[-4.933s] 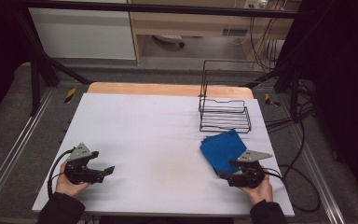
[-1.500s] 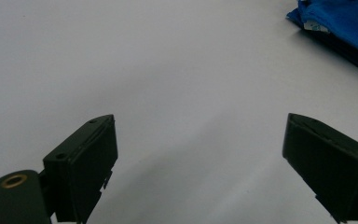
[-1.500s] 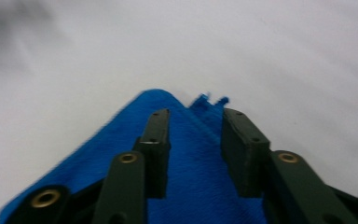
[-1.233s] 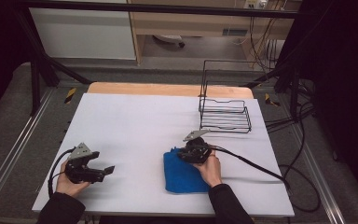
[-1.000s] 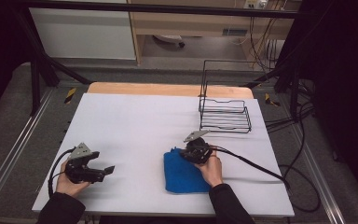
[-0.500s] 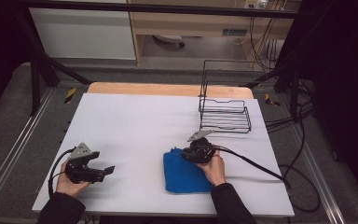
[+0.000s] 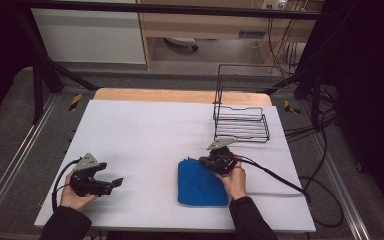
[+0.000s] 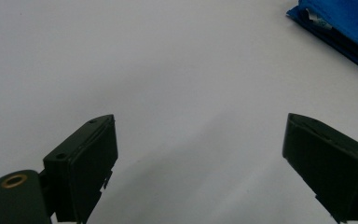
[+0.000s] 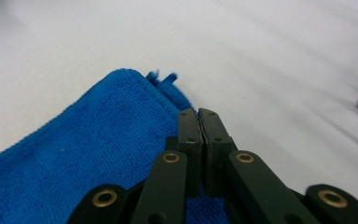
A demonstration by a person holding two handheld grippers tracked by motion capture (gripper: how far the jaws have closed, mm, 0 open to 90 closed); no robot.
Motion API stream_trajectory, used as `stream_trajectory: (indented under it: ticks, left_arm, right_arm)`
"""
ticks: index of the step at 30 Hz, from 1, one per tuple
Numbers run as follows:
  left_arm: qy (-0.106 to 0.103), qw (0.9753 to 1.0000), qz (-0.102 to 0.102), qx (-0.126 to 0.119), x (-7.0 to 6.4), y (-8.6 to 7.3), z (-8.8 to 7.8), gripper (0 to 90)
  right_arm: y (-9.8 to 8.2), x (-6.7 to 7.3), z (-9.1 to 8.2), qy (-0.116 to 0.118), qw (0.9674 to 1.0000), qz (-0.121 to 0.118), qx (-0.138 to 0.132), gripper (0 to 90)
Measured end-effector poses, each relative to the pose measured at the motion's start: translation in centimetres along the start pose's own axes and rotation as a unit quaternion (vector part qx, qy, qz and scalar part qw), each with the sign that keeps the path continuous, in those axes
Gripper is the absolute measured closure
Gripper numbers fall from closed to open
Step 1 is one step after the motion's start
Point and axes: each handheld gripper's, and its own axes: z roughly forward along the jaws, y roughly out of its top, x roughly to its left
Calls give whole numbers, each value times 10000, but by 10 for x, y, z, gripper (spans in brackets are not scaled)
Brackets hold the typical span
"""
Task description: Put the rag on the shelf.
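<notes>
**Cloth dragged to mid-table, right jaws pressed together at its corner**

Jaws first, from the left of the frame: your left gripper (image 7: 111,183) sits at the lower left of the high view with its jaws spread wide and nothing between them — the left gripper view confirms bare white table (image 7: 145,135) between the two black pads. Your left hand (image 7: 72,196) rests there, well apart from the work.

Moving right, the blue cloth (image 7: 200,184) now lies folded near the lower centre of the frame. About five seconds ago it lay farther right, just below the wire rack (image 7: 241,127), and your right gripper was parked at the lower right. So the cloth has been pulled leftward and toward you, and over the last second it has barely shifted; I judge the repositioning or fold is close to finished.

Your right gripper (image 7: 211,161) is at the cloth's upper right corner. In the right gripper view its jaws (image 9: 198,122) are closed flat against each other above the terry surface (image 9: 98,154); whether a thin edge of fabric is pinched between them, I cannot tell.

A small white tag shows at the cloth's edge (image 8: 318,19) in the upper right of the left gripper view — too small to read. No other writing is legible.
</notes>
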Motion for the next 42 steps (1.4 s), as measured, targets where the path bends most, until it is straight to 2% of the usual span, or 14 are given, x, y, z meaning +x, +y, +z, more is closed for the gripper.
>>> stream_trajectory:
  ticks: [2,5,8,12,15,18,21,22,23,27,33,38,39,42]
  left_arm:
    - [1,10000,-4,2,0,0,0,100]
    - [-5,10000,-2,7,0,0,1,100]
    - [-6,10000,-1,6,0,0,1,100]
    - [-10,10000,6,8,0,0,0,100]
    - [-8,10000,1,6,-1,0,0,99]
    - [-3,10000,-10,9,-1,0,1,99]
    - [1,10000,0,16,-2,1,1,99]
    - [1,10000,0,16,-2,1,1,99]
    - [3,10000,9,14,-3,1,0,99]
    - [10,10000,-4,-11,-3,1,0,99]
    - [13,10000,-2,6,-3,1,-1,99]
    - [14,10000,10,12,-3,1,-1,99]
    - [14,10000,11,17,-3,1,-1,99]
    - [11,10000,6,8,-4,1,0,99]
  right_arm:
    - [-2,-5,-4,-116,9999,98,-37,891]
    - [-5,-8,-1,-336,9993,82,119,883]
    - [-8,-9,3,-346,9992,97,192,861]
    - [-10,-9,-6,-323,9992,222,-94,584]
    - [-14,-7,-27,-295,9986,358,-268,458]
    - [-30,-1,-47,-220,9983,512,-196,427]
    - [-52,6,-62,-167,9975,681,-51,428]
    - [-52,6,-62,-167,9975,681,-51,428]
    - [-65,11,-68,-166,9965,809,86,440]
    - [-85,18,-72,-227,9946,949,362,486]
    - [-94,28,-73,-80,9918,1169,502,585]
    - [-96,31,-72,-123,9907,1279,457,654]
    - [-96,32,-72,-81,9894,1376,456,728]
    - [-96,33,-70,64,9870,1527,493,828]
